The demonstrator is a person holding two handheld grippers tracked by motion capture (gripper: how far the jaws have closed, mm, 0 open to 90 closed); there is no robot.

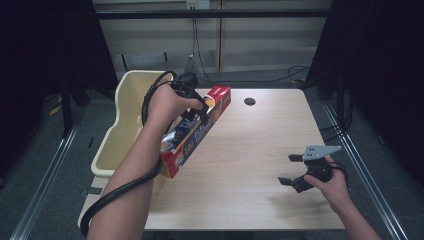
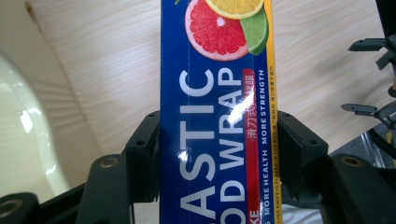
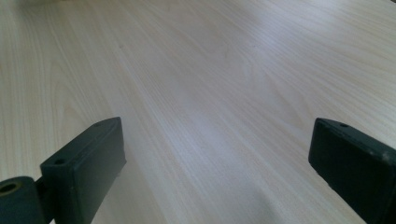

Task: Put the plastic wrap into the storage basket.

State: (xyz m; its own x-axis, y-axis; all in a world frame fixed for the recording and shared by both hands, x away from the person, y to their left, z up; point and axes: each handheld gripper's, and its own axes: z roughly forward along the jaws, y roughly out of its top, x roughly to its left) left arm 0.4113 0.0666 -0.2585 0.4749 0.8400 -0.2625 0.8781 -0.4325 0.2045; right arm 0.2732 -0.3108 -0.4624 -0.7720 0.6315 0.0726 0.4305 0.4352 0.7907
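A long blue and red plastic food wrap box (image 1: pixel 195 132) with citrus fruit printed on it hangs tilted over the table's left side. My left gripper (image 1: pixel 197 114) is shut on its middle. In the left gripper view the box (image 2: pixel 217 116) runs up between the two black jaws, which press on its sides. My right gripper (image 1: pixel 291 169) rests low over the table's right front, open, with nothing between its fingers. In the right gripper view its two pads stand wide apart over bare wood (image 3: pixel 205 93).
A cream plastic bin (image 1: pixel 122 125) stands against the table's left edge, just beside the box. A small dark hole (image 1: pixel 249 101) marks the light wooden table (image 1: pixel 260 140) near its far edge. Cables trail on the floor behind.
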